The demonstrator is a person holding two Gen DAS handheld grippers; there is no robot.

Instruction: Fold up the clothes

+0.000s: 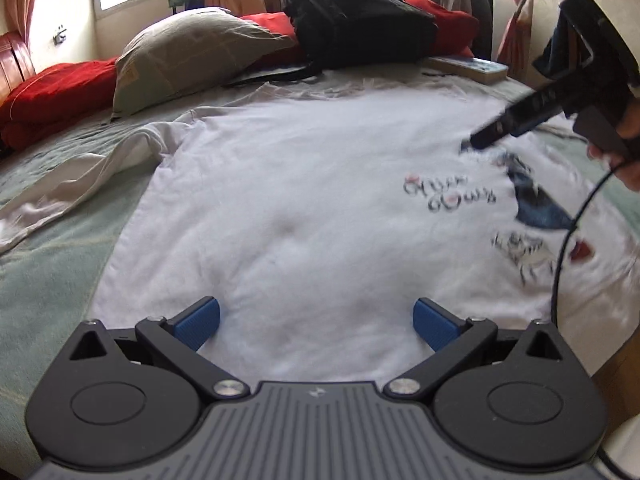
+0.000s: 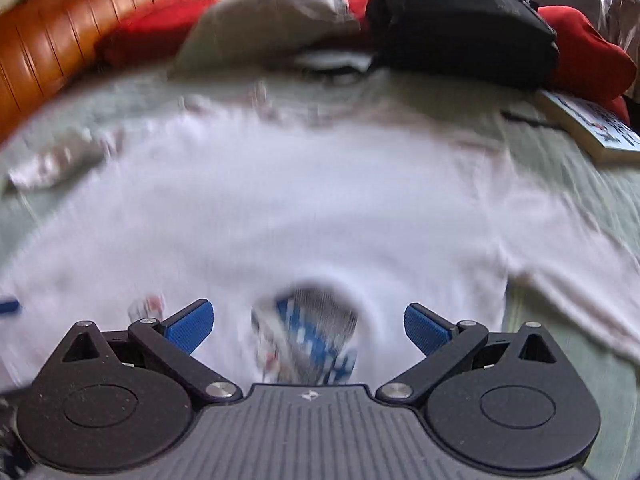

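A white T-shirt (image 1: 304, 184) with a blue, black and red print (image 1: 532, 204) lies spread flat on the pale green bed cover, one sleeve (image 1: 80, 184) bunched at the left. My left gripper (image 1: 316, 322) hovers open over the shirt's near edge, nothing between its blue pads. In the same view the right gripper (image 1: 476, 142) reaches in from the upper right, held by a hand (image 1: 624, 152), its tips low over the print. The blurred right wrist view shows the shirt (image 2: 280, 208) and my right gripper (image 2: 308, 324) open above the print (image 2: 308, 336).
Behind the shirt lie a grey pillow (image 1: 184, 56), red bedding (image 1: 48, 96), a black backpack (image 1: 360, 16) and a book (image 1: 468, 66). A brown headboard (image 2: 52, 44) stands at the left. A black cable (image 1: 568, 240) hangs from the right gripper across the shirt's right side.
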